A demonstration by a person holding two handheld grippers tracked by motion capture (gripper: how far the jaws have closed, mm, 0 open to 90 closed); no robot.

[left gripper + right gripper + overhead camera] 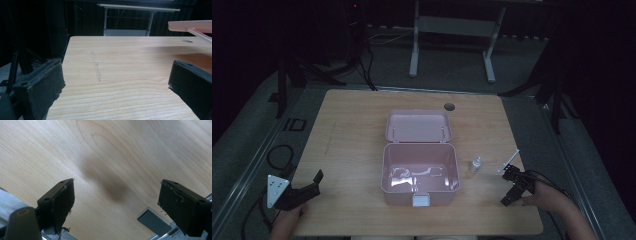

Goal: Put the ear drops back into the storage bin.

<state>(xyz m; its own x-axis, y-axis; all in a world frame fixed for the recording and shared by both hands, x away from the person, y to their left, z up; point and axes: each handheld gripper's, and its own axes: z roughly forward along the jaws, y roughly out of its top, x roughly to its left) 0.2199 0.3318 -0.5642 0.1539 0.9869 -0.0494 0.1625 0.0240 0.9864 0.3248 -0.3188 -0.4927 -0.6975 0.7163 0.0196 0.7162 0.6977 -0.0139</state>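
The left tool (309,187) rests at 8 o'clock on the surface (352,145), jaws spread and empty. The right tool (513,186) sits at 4 o'clock, jaws likewise spread, holding nothing. The bottle (475,164) stands upright between the open box (420,175) and the right tool; a thin white stick (511,159) lies just beyond that tool. Judged next step: approach the bottle level, centre the jaws on its body, close gently to avoid tipping it.

We find no text, label, brand or number that can be read in any view. The small bottle (475,164) beside the pink box (420,176) is too small and dim to show lettering.
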